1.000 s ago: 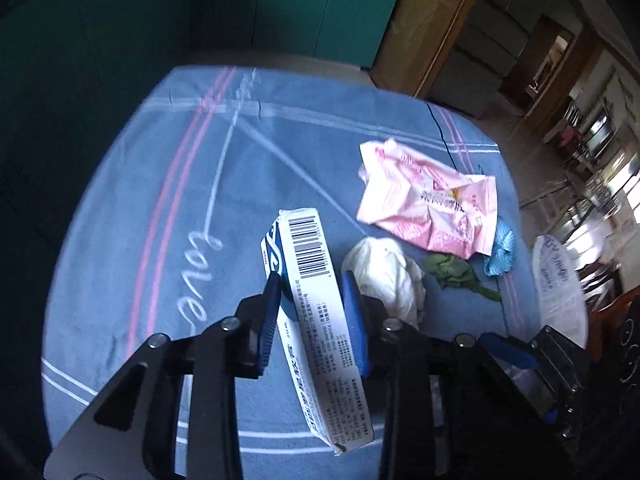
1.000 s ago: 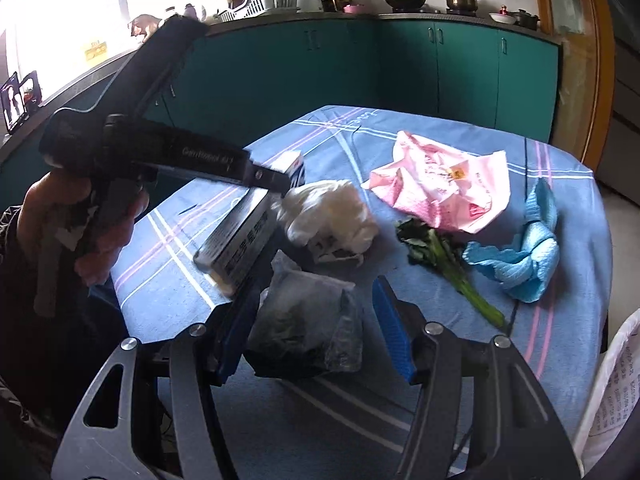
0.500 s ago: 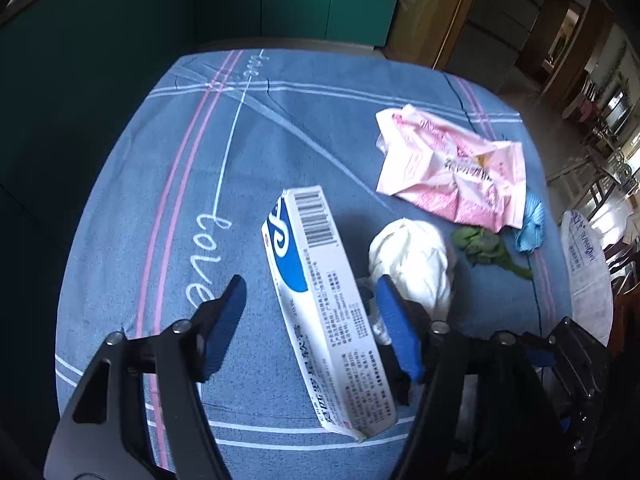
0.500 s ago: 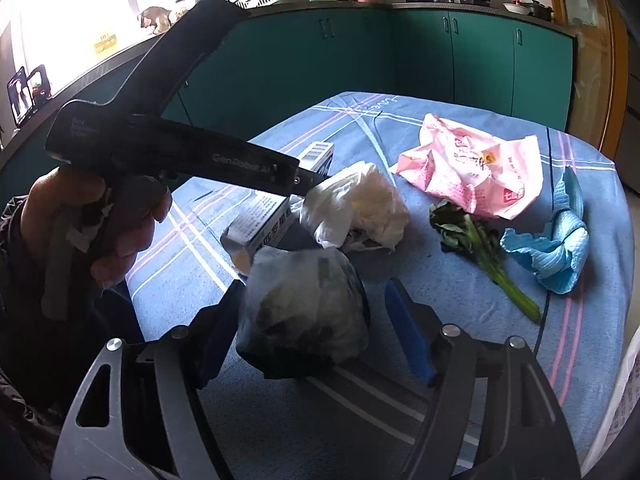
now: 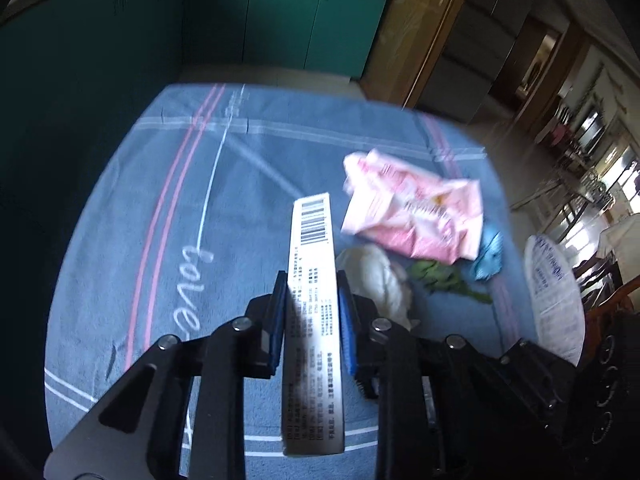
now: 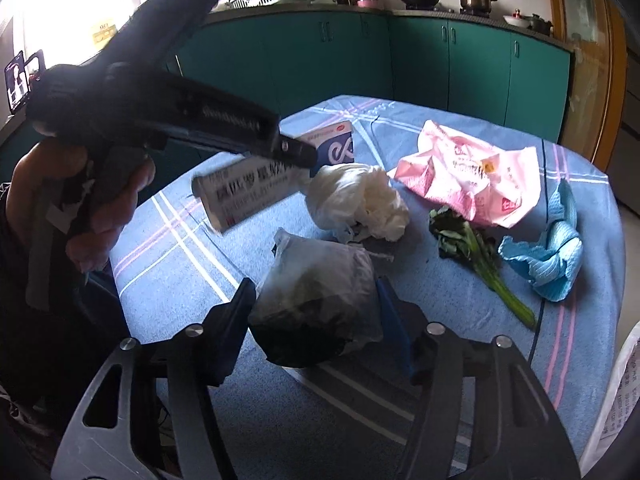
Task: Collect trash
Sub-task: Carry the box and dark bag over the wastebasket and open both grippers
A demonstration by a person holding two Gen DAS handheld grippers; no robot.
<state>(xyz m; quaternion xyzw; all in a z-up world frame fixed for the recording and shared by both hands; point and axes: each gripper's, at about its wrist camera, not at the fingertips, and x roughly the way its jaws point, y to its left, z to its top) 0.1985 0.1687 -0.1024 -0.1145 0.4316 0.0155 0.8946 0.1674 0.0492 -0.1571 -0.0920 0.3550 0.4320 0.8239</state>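
Fingers (image 5: 280, 308) pinching carton (image 5: 314, 280), wrappers (image 5: 416, 212) beyond

Half a second ago the left tool (image 5: 312, 300) stood wide around the box (image 5: 314, 308); now it pinches the box, lifted off the tabletop (image 6: 460, 292). The right tool (image 6: 316, 300) is closing around the bag (image 6: 320, 292).
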